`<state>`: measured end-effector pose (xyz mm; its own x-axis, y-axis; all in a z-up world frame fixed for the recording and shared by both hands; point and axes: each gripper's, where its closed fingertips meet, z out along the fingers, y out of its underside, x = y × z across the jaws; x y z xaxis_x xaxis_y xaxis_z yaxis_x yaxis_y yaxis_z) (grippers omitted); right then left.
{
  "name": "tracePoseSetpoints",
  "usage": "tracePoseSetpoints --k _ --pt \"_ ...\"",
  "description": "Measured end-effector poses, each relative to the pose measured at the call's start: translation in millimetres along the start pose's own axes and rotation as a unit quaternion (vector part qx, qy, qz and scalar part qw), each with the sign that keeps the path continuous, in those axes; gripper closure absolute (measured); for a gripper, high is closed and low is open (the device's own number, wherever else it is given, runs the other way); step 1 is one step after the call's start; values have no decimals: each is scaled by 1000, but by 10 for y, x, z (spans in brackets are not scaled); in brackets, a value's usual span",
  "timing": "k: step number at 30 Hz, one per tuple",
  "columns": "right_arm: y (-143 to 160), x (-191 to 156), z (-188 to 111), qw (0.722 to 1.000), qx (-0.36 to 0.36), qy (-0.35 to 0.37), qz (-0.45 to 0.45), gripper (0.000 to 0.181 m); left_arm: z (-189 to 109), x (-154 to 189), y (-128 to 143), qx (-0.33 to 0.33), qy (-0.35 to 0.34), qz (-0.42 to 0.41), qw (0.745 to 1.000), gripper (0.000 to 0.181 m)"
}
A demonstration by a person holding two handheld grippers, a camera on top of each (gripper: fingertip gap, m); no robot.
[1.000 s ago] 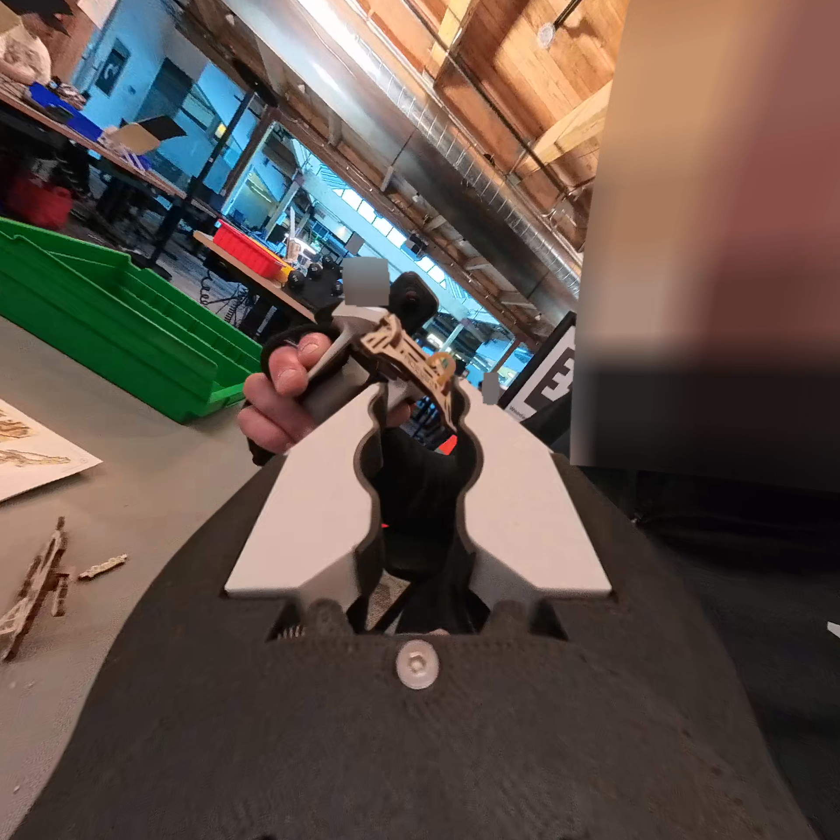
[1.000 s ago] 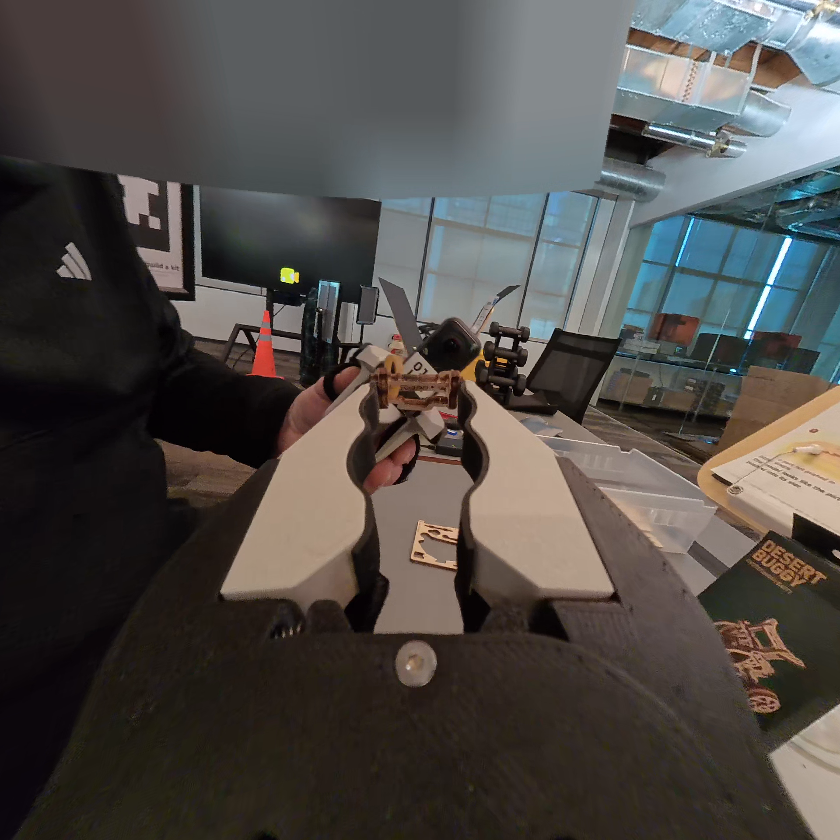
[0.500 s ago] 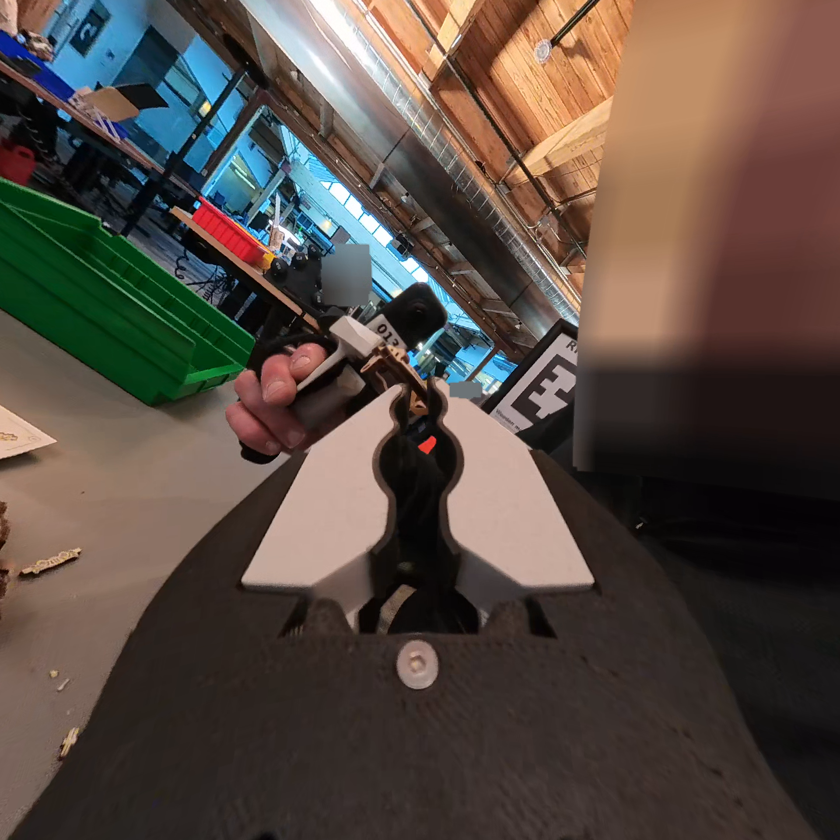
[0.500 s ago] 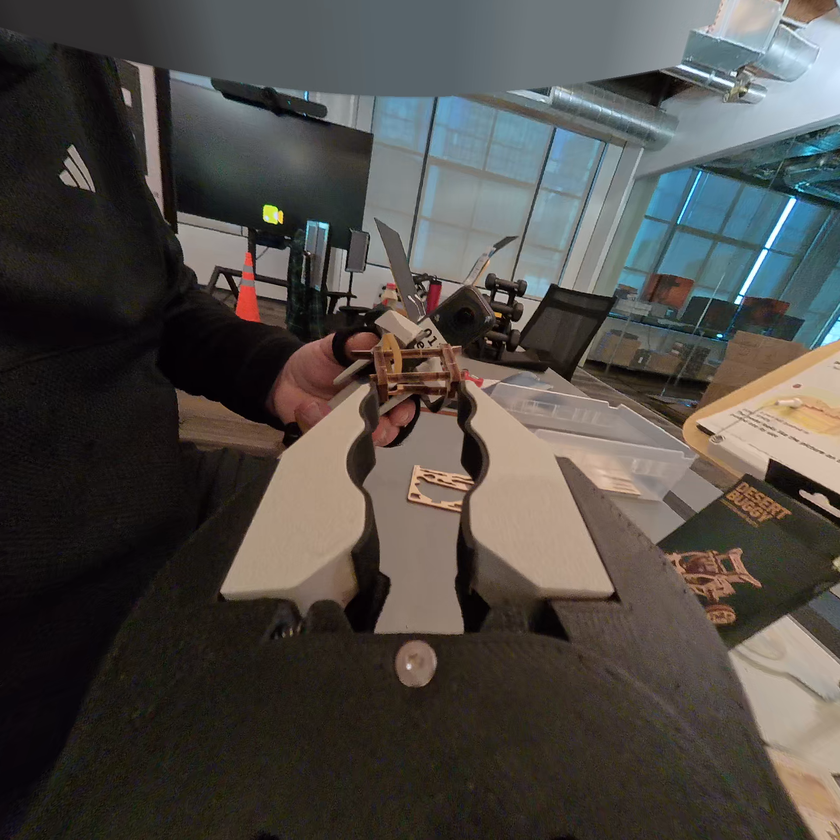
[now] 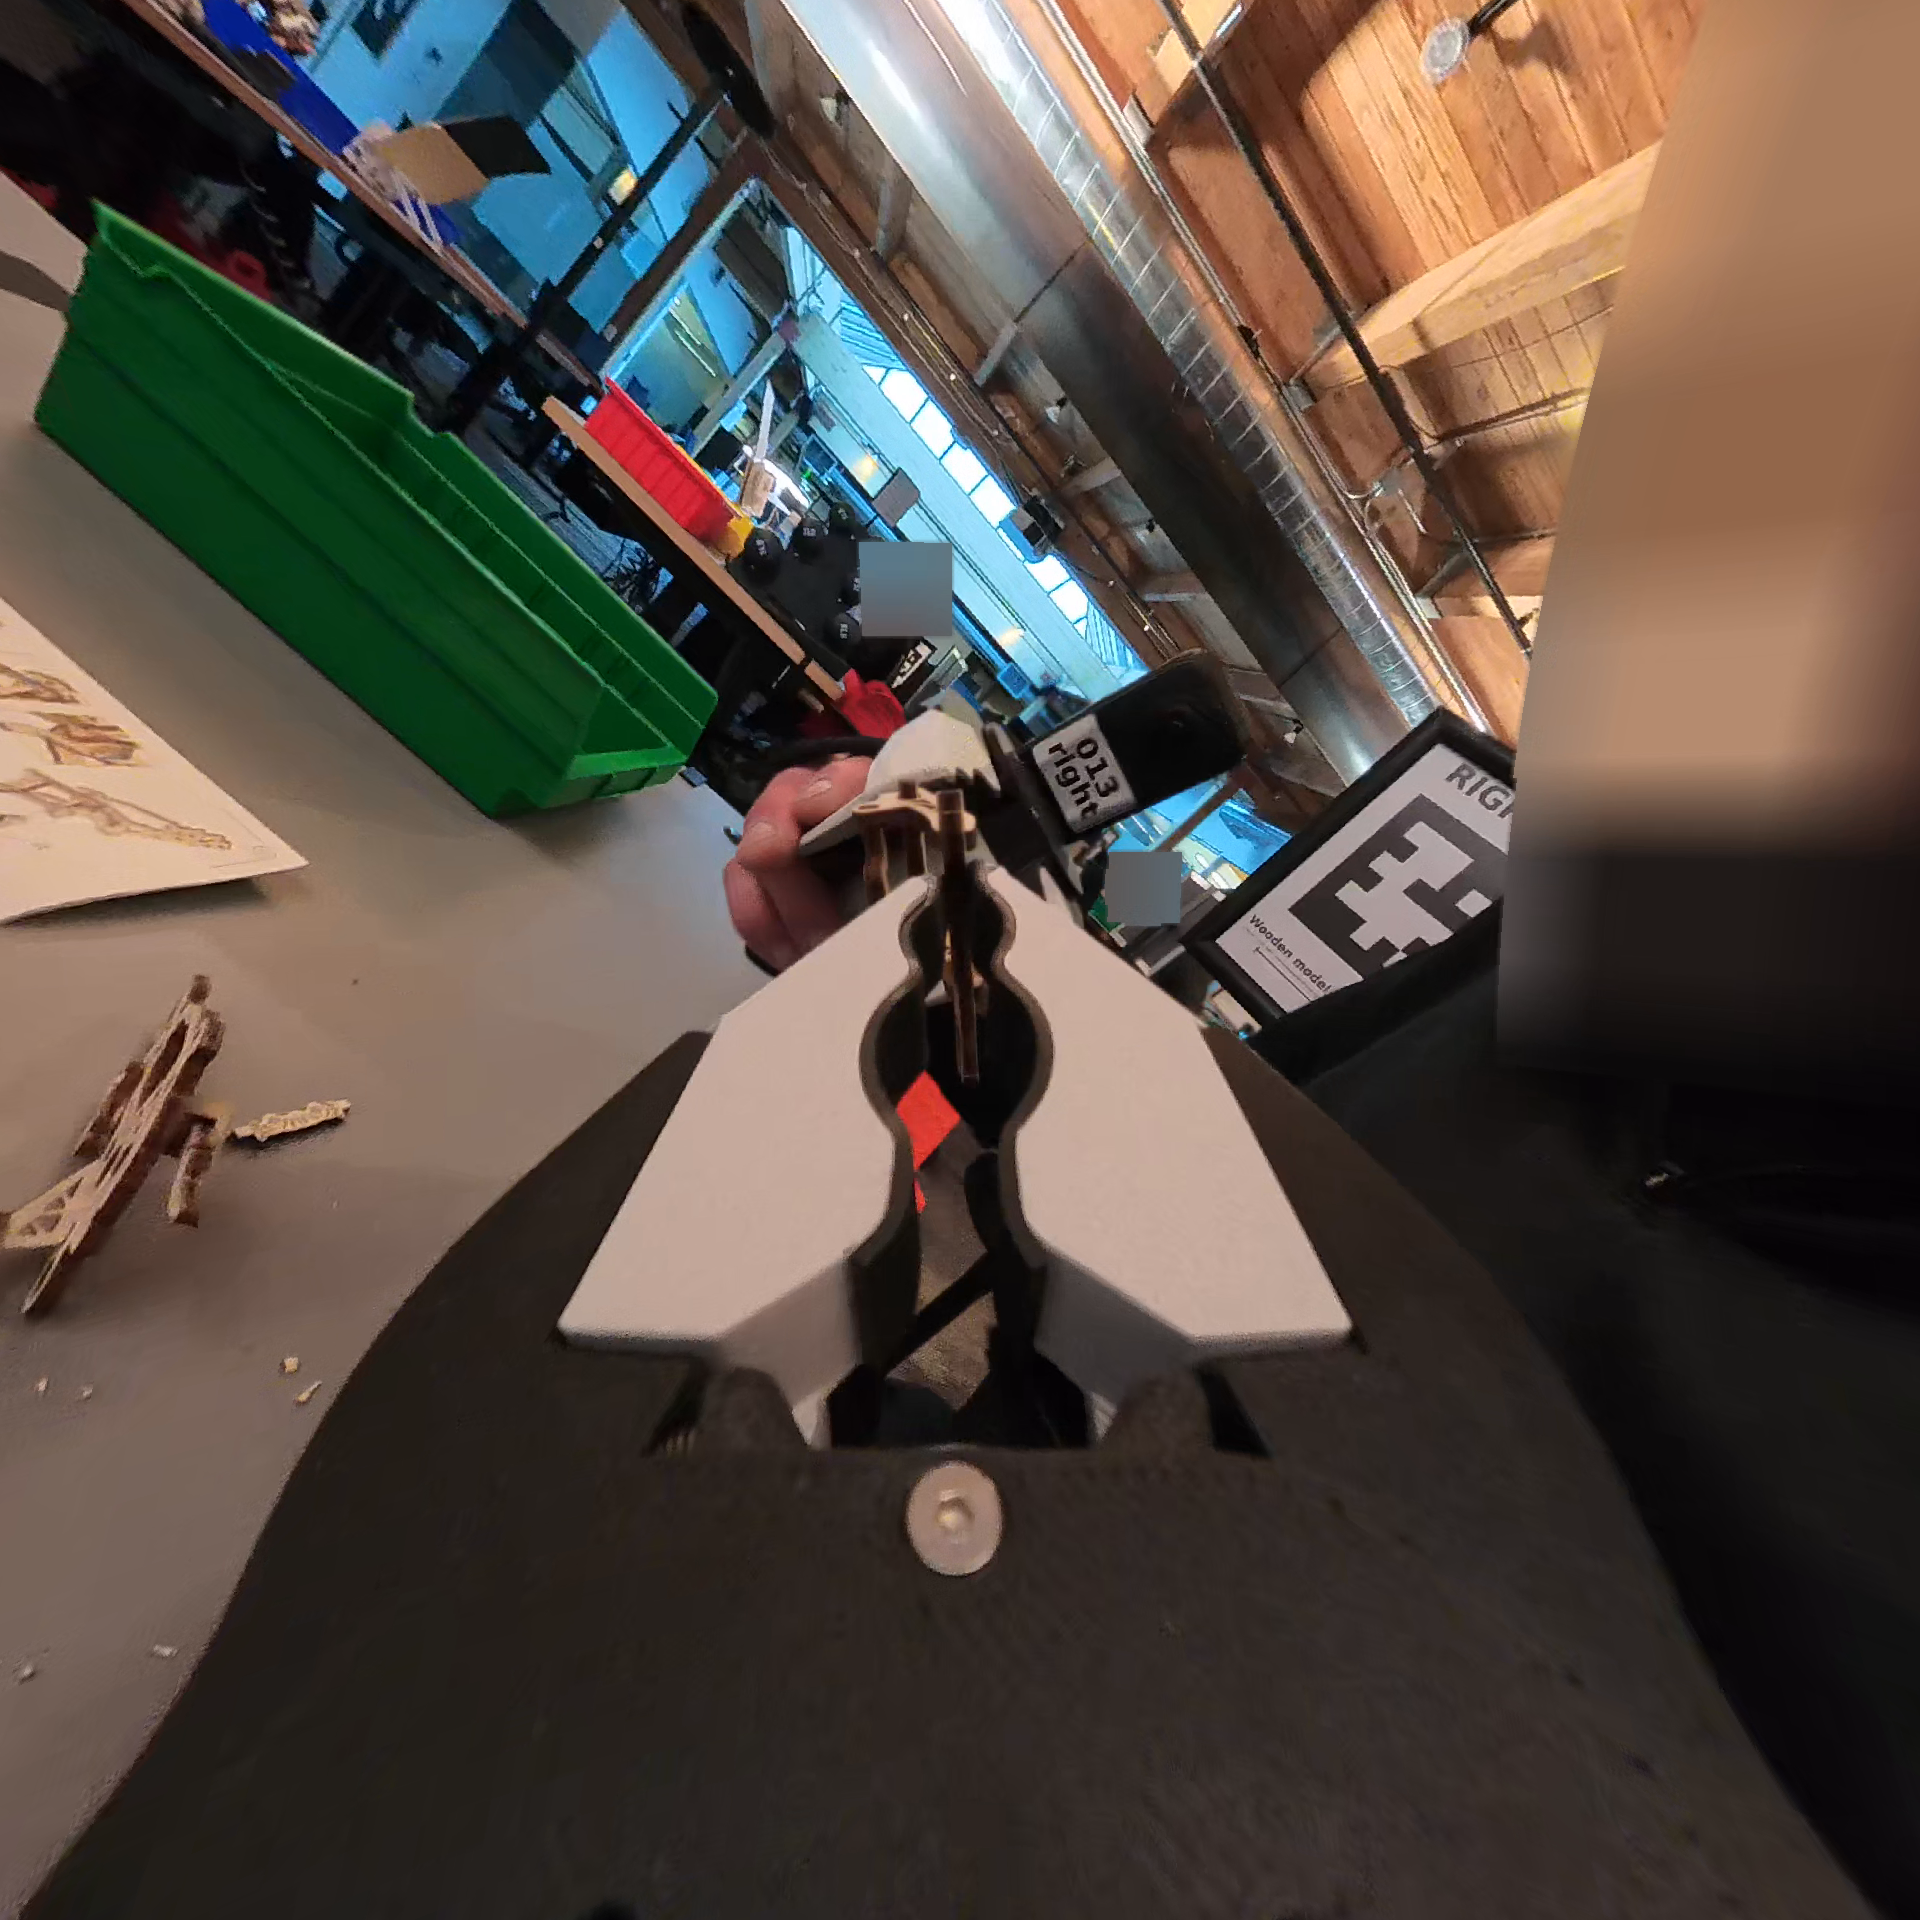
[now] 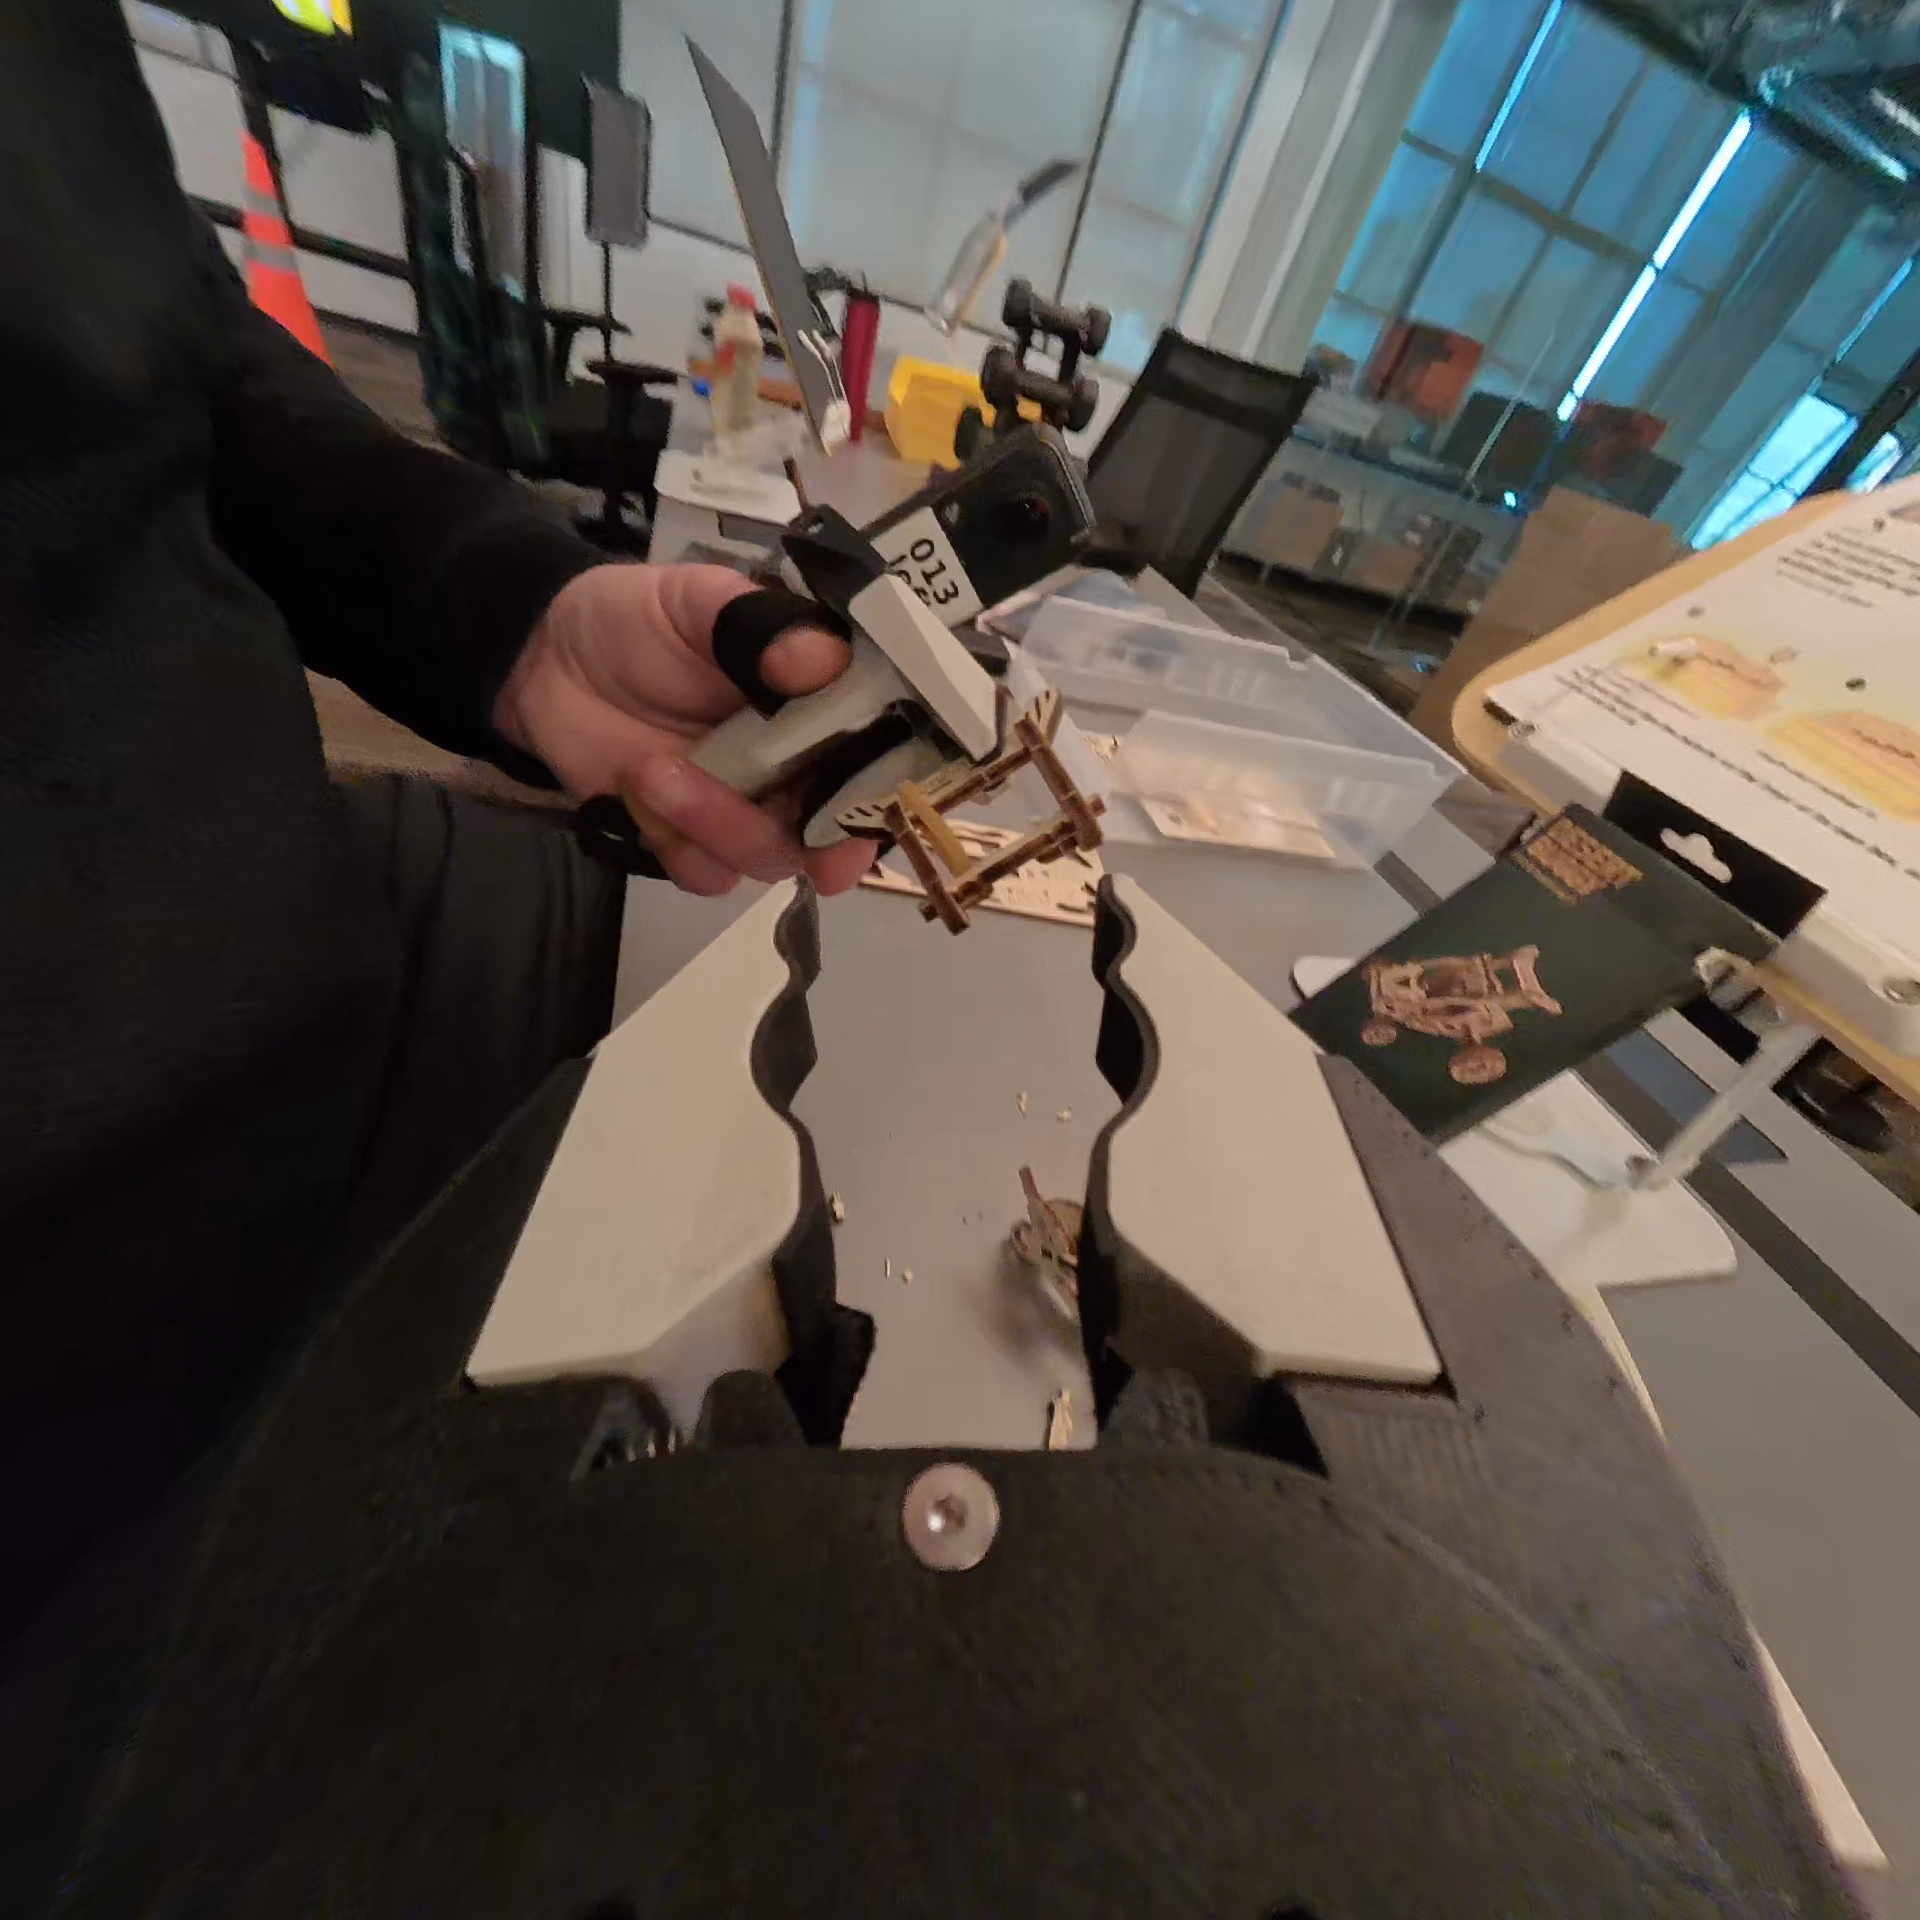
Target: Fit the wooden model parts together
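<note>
From where I stand, the left gripper (image 5: 951, 914) stays clamped on the small wooden frame (image 6: 982, 816), holding it up above the grey tabletop (image 6: 935, 1029). The right gripper (image 6: 951, 904) has just let go; its fingers now gape wide and empty, so I'd guess it goes for another part.

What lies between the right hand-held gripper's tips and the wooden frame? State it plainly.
Nothing: in the right wrist view the wooden frame's lower corner hangs between the open right hand-held gripper's tips, seemingly untouched, with only grey table behind.
</note>
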<state>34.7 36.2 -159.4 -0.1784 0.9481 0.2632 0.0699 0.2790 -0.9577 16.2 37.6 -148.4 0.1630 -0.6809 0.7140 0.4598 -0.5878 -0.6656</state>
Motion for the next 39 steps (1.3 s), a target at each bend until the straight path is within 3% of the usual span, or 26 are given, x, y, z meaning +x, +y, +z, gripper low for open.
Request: tracePoseSetpoints --k 7,10,12,15,21,31,39 --pt "250 36 32 993 -103 54 27 137 -38 -147 17 23 -16 -7 1000 180" --pt "206 -54 63 991 -91 30 90 160 -21 -178 69 7 -37 34 999 180" --pt "203 -1 59 990 -88 54 98 158 -9 -169 84 -3 -43 49 998 180" --pt "262 34 46 988 -116 94 41 151 -26 -207 65 11 -45 21 999 181" --pt "396 -88 79 970 -180 136 -89 168 -3 -283 204 19 -25 -58 998 180" --pt "569 -170 13 974 -187 109 -67 172 14 -405 373 2 -12 -111 994 180" --pt "576 -158 -22 983 -144 110 -9 172 -116 -484 387 0 -20 -97 995 163"
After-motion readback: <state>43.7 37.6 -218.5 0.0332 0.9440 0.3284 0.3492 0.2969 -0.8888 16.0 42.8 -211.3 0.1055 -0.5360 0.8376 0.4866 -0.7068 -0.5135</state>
